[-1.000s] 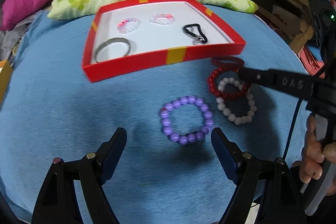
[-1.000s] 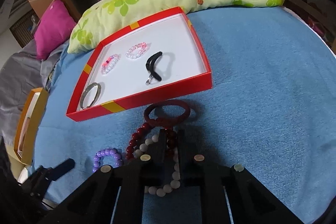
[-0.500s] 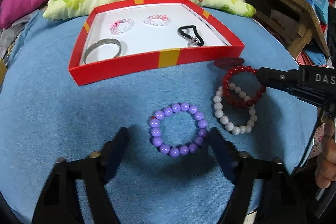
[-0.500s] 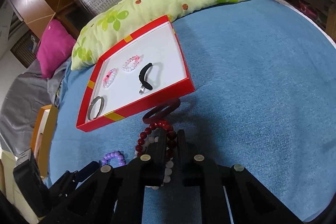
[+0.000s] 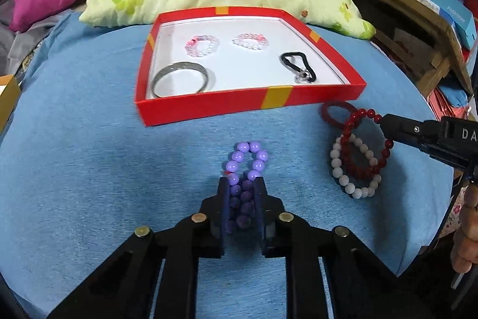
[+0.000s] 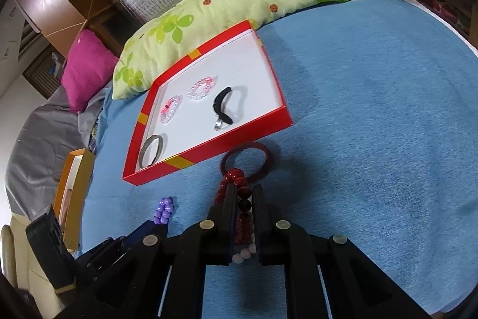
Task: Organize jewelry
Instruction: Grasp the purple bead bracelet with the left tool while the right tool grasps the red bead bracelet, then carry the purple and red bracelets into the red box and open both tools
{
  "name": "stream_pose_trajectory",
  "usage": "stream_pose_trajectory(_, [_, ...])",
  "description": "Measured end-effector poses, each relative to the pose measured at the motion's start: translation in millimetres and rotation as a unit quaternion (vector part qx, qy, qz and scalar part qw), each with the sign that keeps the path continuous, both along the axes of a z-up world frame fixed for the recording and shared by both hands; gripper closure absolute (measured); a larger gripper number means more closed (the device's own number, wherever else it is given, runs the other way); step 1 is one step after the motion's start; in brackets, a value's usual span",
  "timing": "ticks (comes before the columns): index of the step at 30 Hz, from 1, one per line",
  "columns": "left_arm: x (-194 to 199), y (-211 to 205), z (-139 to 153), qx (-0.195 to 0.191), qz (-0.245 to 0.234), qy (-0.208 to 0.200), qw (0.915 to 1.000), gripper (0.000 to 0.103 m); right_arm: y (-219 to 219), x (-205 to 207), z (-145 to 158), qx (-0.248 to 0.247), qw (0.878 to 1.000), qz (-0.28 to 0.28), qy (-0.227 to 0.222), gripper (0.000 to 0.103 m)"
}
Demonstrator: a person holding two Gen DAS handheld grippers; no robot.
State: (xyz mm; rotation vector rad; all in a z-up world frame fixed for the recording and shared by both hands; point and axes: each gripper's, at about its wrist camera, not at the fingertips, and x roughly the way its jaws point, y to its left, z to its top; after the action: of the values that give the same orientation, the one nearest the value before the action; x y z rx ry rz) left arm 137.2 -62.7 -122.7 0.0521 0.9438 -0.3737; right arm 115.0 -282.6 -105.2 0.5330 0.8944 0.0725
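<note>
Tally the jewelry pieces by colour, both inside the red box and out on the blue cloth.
Pink-and-clear bead bracelets: 2
Silver bangle: 1
Black band: 1
Purple bead bracelet: 1
Dark red bead bracelet: 1
Dark red ring bangle: 1
White bead bracelet: 1
Total: 8

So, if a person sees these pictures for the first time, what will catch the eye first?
Probably the red tray on the blue cloth, holding two pale pink bead bracelets, a silver bangle and a black band. Next, the left gripper, whose jaws have just closed on the purple bead bracelet, squeezing it narrow in front of the tray. To its right, the right gripper is shut on the dark red bead bracelet, above a white one.
</note>
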Motion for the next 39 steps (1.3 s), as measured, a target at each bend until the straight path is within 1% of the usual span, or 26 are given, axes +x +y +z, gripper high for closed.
stream_pose_trajectory(1, [0, 2, 2, 0.002, 0.002, -0.005, 1.0000, 0.096, 2, 0, 1, 0.002, 1.000, 0.003, -0.003, 0.092])
stream_pose_trajectory(5, [0, 10, 5, -0.002, 0.011, -0.005, 0.9999, 0.096, 12, -2, 5, 0.004, 1.000, 0.021, -0.018, 0.092])
stream_pose_trajectory(7, [1, 13, 4, -0.006, 0.015, 0.004, 0.9999, 0.096, 16, -3, 7, 0.006, 0.999, 0.027, -0.023, 0.092])
stream_pose_trajectory(9, [2, 14, 3, -0.018, 0.010, 0.016, 0.9997, 0.096, 18, -3, 7, 0.003, 0.999, 0.029, -0.024, 0.092])
stream_pose_trajectory(10, [2, 15, 4, -0.021, 0.011, 0.016, 0.9996, 0.094, 18, -2, 6, 0.001, 0.999, 0.028, -0.023, 0.092])
stream_pose_trajectory(11, [1, 14, 4, -0.024, 0.009, 0.018, 0.9995, 0.081, 18, -2, 5, 0.002, 0.999, 0.026, -0.020, 0.092])
stream_pose_trajectory(12, [1, 14, 5, -0.028, 0.007, 0.019, 0.9994, 0.071, 16, -2, 4, 0.003, 1.000, 0.025, -0.018, 0.092])
stream_pose_trajectory(13, [0, 13, 5, -0.032, 0.006, 0.018, 0.9993, 0.048, 15, -2, 3, 0.003, 1.000, 0.024, -0.016, 0.092])
stream_pose_trajectory(14, [-1, 12, 6, -0.031, 0.008, 0.016, 0.9994, 0.033, 14, -2, 2, 0.002, 1.000, 0.023, -0.014, 0.092])
stream_pose_trajectory(17, [-3, 4, 4, -0.032, -0.006, 0.015, 0.9993, 0.031, 11, -2, 0, 0.001, 1.000, 0.020, -0.008, 0.092])
stream_pose_trajectory(18, [-2, -1, 0, -0.027, -0.013, 0.021, 0.9993, 0.031, 10, -2, 0, 0.001, 1.000, 0.020, -0.007, 0.092])
stream_pose_trajectory(20, [1, -8, -10, -0.006, -0.008, 0.028, 0.9996, 0.031, 9, -2, 0, 0.001, 1.000, 0.019, -0.007, 0.092])
stream_pose_trajectory(22, [-1, -15, -12, 0.016, -0.007, 0.002, 0.9998, 0.031, 9, -2, 0, 0.001, 1.000, 0.019, -0.007, 0.092])
stream_pose_trajectory(23, [-1, -20, -12, 0.028, -0.014, -0.009, 0.9995, 0.032, 9, -2, 0, 0.001, 1.000, 0.020, -0.006, 0.092])
stream_pose_trajectory(24, [-3, -25, -12, 0.034, -0.022, -0.019, 0.9990, 0.037, 9, -2, 0, 0.001, 1.000, 0.021, -0.005, 0.092])
stream_pose_trajectory(26, [-3, -28, -11, 0.029, -0.028, -0.030, 0.9987, 0.078, 10, -3, 1, -0.001, 1.000, 0.022, -0.006, 0.092])
stream_pose_trajectory(27, [-2, -27, -9, 0.023, -0.034, -0.029, 0.9988, 0.083, 11, -3, 2, -0.004, 1.000, 0.023, -0.008, 0.092])
stream_pose_trajectory(32, [2, -17, -3, -0.007, -0.030, -0.018, 0.9994, 0.084, 19, -7, 7, -0.005, 0.999, 0.038, -0.024, 0.092])
stream_pose_trajectory(39, [-2, -2, 17, -0.031, -0.018, -0.039, 0.9986, 0.083, 22, -12, 18, 0.012, 0.997, 0.048, -0.058, 0.092])
